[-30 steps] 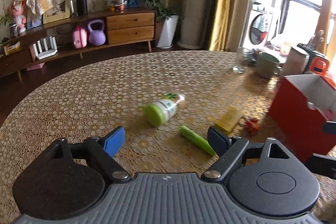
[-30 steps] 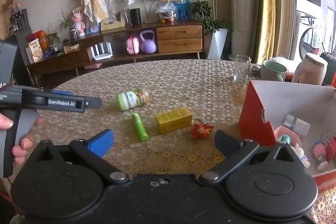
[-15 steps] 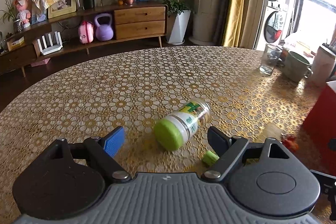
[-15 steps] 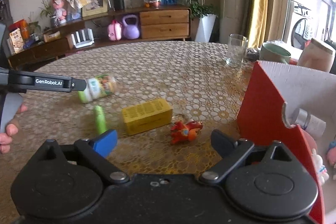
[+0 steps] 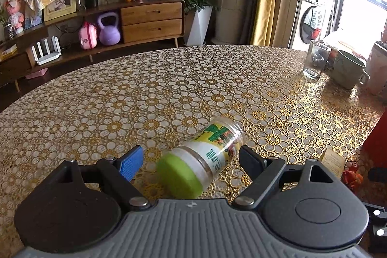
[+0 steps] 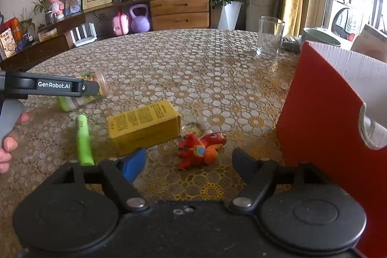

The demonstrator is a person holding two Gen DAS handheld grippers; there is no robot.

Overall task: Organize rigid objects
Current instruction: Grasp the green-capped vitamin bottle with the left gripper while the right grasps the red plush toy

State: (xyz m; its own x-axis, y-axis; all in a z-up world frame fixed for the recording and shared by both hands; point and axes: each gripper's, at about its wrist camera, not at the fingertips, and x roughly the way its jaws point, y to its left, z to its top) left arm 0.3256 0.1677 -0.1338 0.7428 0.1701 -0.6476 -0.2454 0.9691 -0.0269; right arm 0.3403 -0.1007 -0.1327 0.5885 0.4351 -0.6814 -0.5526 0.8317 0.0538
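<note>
A clear jar with a green lid (image 5: 205,156) lies on its side on the table. My left gripper (image 5: 191,161) is open, with the jar between its fingers, lid toward me. In the right wrist view the jar (image 6: 82,93) lies partly behind the left gripper's body. My right gripper (image 6: 188,161) is open and empty, just in front of a red dragon toy (image 6: 200,146). A yellow box (image 6: 145,125) and a green tube (image 6: 83,139) lie left of the toy. A red box (image 6: 321,117) with a white inside stands at the right.
A drinking glass (image 6: 269,36) and a green mug (image 5: 347,69) stand at the table's far right. The table carries a gold floral cloth (image 5: 169,88). A low wooden sideboard (image 5: 150,18) stands against the back wall.
My left gripper has moved forward and left until the jar lies between its open fingers. My right gripper has moved forward toward the dragon toy and the yellow box.
</note>
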